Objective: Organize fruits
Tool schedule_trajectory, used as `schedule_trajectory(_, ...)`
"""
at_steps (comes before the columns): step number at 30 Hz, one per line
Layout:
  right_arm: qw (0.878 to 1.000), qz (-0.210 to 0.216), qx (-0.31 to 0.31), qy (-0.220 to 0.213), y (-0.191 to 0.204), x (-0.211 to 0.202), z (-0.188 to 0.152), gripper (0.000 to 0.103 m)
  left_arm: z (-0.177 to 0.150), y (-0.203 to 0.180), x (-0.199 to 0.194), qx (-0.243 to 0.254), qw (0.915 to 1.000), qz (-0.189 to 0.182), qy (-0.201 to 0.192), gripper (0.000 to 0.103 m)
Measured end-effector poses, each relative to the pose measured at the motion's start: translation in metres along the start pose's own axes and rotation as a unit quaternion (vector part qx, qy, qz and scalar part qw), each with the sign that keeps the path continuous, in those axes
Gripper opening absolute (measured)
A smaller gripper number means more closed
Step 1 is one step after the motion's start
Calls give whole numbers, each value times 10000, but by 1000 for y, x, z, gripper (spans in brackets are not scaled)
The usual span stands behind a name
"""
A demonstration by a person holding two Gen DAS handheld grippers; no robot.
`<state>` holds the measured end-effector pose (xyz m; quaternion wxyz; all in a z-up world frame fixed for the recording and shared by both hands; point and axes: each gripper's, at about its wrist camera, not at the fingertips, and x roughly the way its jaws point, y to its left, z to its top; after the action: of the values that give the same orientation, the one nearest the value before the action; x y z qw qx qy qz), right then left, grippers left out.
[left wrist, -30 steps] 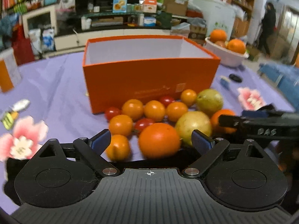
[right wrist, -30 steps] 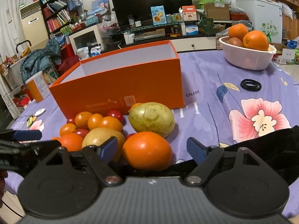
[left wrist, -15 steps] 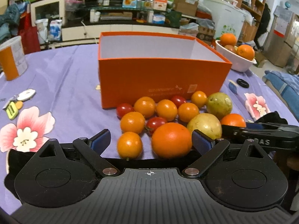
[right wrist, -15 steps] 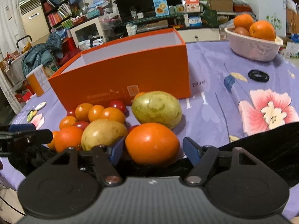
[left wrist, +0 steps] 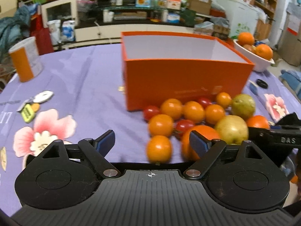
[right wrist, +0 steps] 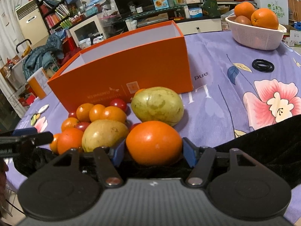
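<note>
The right tool [right wrist: 153,151] has its pads against both sides of the big orange [right wrist: 153,143], gripping it at 6 o'clock of the fruit pile on the worktop [right wrist: 225,101]. The box [right wrist: 131,71] stands open at 12 o'clock, probably to receive it. The left tool [left wrist: 151,141] is open and holds nothing.

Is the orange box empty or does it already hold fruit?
Cannot tell fully. The orange box is open-topped and only white inner walls show; its floor is hidden in both views. All visible loose fruit, like the big orange fruit, lies outside.
</note>
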<state>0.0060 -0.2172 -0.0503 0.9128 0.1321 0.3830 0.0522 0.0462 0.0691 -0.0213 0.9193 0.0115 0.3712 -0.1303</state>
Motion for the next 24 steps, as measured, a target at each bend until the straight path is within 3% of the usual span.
schedule_trajectory(4,10000,-19,-65,-2,1,0,-1,66,1,11,-4,6,9999,40,-130,54)
schedule_trajectory(8,10000,-34,-78,-3,2,0,-1,66,-6,-1,9,436,9987,51,244,41)
schedule_trajectory(15,9999,-51,-107,-3,3,1,0,67,-13,-15,25,693,9968,131,389,37)
schedule_trajectory(24,9999,-57,-127,-9,4,1,0,67,-11,-13,43,327,9977,-195,567,1)
